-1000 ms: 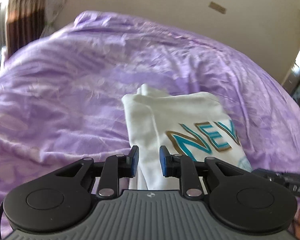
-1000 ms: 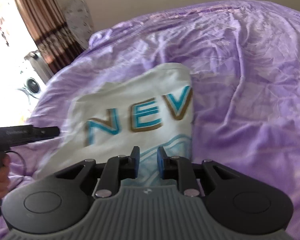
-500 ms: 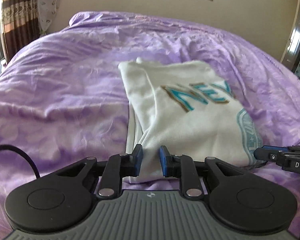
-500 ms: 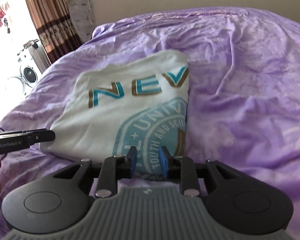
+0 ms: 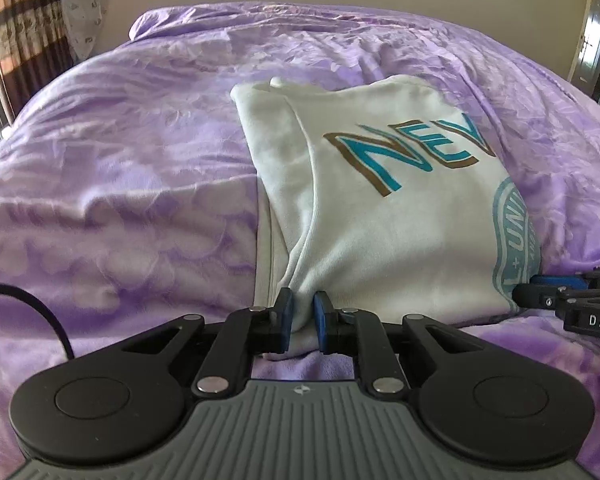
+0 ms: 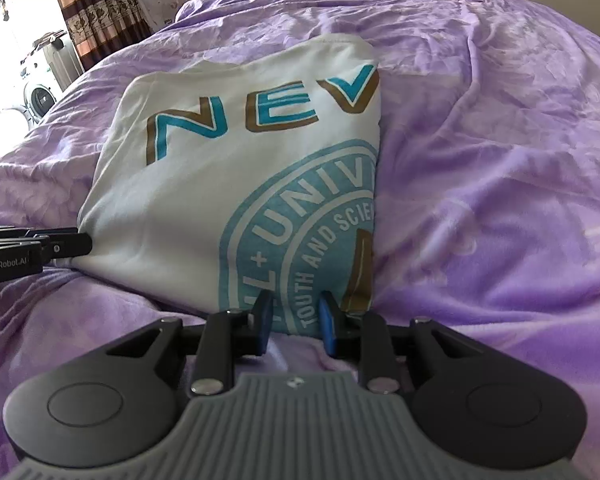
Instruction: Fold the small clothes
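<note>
With our left gripper (image 5: 302,316) pinching the near-left corner of the soft white cotton t-shirt (image 6: 236,184) on the crinkled purple bedspread (image 6: 500,160), and our right gripper (image 6: 294,320) half-open astride its near-right hem, holding nothing, we should lift both corners evenly

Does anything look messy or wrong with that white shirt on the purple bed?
Mostly tidy. The white shirt lies folded on the purple bedspread, but its left side is uneven: layers bunch into a ridge running to the left gripper. No damage or stains visible.
</note>
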